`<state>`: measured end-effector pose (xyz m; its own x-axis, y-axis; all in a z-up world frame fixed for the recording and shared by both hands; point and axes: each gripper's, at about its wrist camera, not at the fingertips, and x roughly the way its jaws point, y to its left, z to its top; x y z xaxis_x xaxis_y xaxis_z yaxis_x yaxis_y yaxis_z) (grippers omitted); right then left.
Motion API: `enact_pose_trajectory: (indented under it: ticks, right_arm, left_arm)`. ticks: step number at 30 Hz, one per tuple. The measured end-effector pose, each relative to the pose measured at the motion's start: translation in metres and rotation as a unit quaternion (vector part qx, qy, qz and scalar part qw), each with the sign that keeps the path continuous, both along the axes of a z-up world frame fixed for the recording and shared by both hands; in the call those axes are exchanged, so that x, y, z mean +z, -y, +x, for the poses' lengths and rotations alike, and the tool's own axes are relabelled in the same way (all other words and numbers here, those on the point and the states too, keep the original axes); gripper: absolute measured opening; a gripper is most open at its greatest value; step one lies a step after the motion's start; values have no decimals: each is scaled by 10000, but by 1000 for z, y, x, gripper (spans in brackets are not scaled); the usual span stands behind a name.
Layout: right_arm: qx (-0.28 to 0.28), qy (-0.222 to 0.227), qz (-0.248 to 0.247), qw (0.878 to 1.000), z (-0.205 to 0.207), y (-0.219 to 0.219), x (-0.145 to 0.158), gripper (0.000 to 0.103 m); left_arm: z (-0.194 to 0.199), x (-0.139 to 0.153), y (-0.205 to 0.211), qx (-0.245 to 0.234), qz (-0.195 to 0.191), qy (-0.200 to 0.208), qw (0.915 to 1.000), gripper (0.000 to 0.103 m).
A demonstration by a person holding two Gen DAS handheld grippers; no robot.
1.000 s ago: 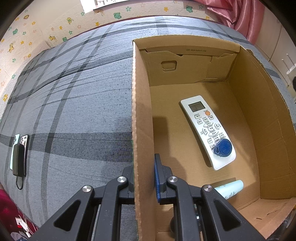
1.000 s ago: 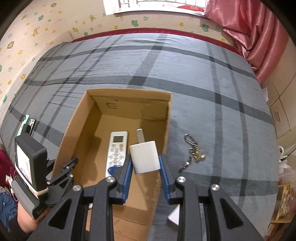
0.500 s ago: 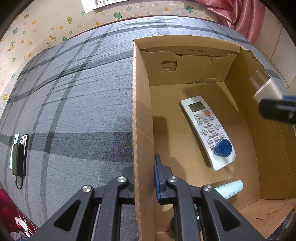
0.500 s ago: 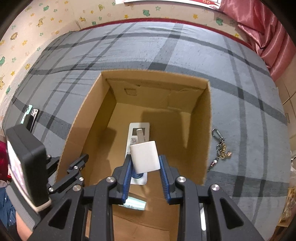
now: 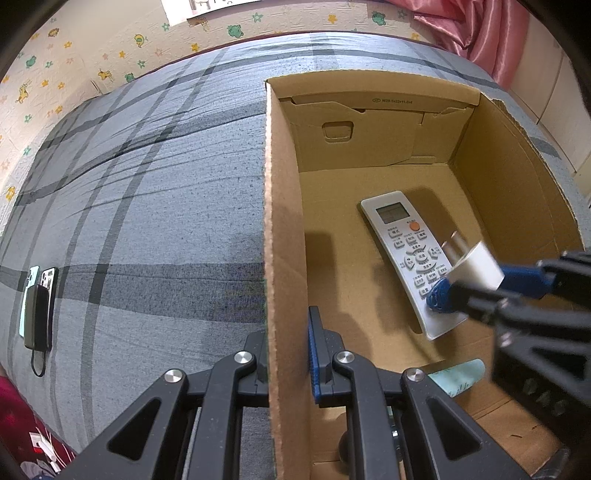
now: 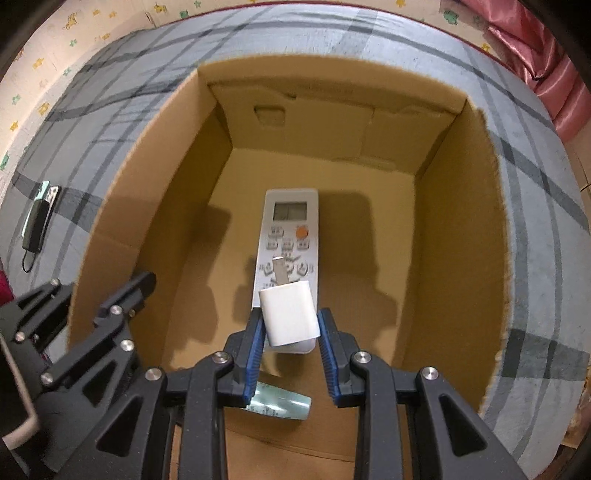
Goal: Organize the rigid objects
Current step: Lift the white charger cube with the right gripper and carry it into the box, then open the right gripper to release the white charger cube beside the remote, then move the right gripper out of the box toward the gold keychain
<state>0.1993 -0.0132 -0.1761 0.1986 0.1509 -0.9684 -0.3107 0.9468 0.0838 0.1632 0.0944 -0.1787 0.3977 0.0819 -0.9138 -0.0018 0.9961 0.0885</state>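
An open cardboard box (image 5: 284, 221) (image 6: 155, 177) lies on a grey plaid bed. My left gripper (image 5: 288, 354) is shut on the box's left wall, one finger on each side. My right gripper (image 6: 290, 332) (image 5: 476, 280) is shut on a white plug charger (image 6: 290, 317) (image 5: 476, 264), prongs pointing ahead, and hangs inside the box just above a white remote control (image 6: 290, 225) (image 5: 402, 236). A blue tag (image 5: 437, 299) lies on the remote's near end. A pale green tube (image 6: 277, 404) (image 5: 460, 376) lies on the box floor at the near side.
Two phones with a black power bank (image 5: 37, 306) (image 6: 37, 221) lie on the bed at the far left. The patterned wall and pink curtain (image 5: 480, 26) border the bed at the back. The bedcover (image 5: 147, 221) spreads left of the box.
My right gripper has come down and leftward with the charger, from above the box's right wall into the box over the remote. The left gripper and box have not moved.
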Motion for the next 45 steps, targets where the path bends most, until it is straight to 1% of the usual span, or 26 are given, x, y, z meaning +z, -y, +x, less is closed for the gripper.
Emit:
enact_pose_trajectory:
  ticks: [7,14,23,25,27,30,32,34,35,37,40,41,43,45]
  right_arm:
    - [26,-71,-22,10000,-2,-2,-6,30]
    - [3,-175,57,9998,3,0,-11,31]
    - [0,47,143,9999,-2,3,8,36]
    - [-30,106,183,9998,-3,5,14,45]
    - [-91,179,203,9996,-3,6,20,50]
    - [-146,336,187,9992,-2,9,31,52]
    - [-208,469,185,9985,-2,11,40,56]
    - [-287,616,133,9976,-2,15,49,69]
    - [-321,679,114,9971,-1,17,54,71]
    - [-373,795,61,9961,-1,20,62,80]
    - [-419,937,-34,9947,0,24,71,89]
    - [-429,988,-80,9942,0,26,73,91]
    - [-450,1125,-190,9924,0,30,78,100]
    - [-505,1194,-240,9913,0,37,83,101]
  left_arm:
    - [0,0,0,2,-1,3,10000,14]
    - [0,1,0,0,14,-1,10000,14]
    - [-1,1,1,8,32,11,10000,14]
    - [-1,2,2,5,39,10,10000,14]
    - [-1,2,2,11,30,11,10000,14]
    - [0,2,2,10,40,4,10000,14]
    - [-1,2,2,10,39,7,10000,14]
    - [0,1,2,8,46,10,10000,14]
    - [-1,1,2,10,45,11,10000,14]
    - [-1,1,2,4,50,10,10000,14]
    - [-1,1,2,9,42,9,10000,14]
    - [-1,1,2,9,46,7,10000,14]
    - [-1,1,2,9,47,7,10000,14]
    - [-1,1,2,8,46,9,10000,14]
